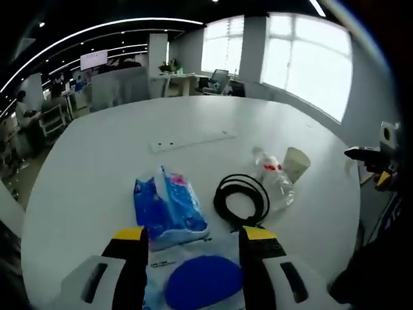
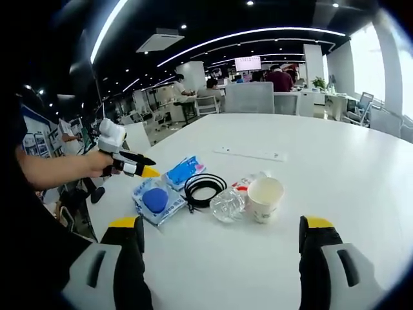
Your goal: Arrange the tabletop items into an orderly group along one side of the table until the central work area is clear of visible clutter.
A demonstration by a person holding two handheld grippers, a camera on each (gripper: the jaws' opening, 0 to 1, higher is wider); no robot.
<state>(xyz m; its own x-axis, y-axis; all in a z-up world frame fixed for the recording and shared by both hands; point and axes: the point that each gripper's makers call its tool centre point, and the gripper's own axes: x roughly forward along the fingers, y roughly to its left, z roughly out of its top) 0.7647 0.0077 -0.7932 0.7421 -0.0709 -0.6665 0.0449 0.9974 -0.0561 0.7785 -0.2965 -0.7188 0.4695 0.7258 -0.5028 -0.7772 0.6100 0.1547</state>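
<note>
While your left gripper (image 1: 193, 258) hangs open over the wipes (image 1: 193, 278) and the right (image 2: 219, 242) gapes empty, grip the soft, light pack mid-body; it'll crumple.

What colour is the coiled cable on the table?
Black. The coiled cable lies beside the blue tissue pack, clearest in the left gripper view.

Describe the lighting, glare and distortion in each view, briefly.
Left gripper view: the windows are blown out to white, and their daylight glares off the white table; the fisheye bends the ceiling light strips into arcs.
Right gripper view: a bright window at the right edge, a darker left side, curved ceiling strips; the paper cup and cable coil stay sharp with soft shadows.
</note>
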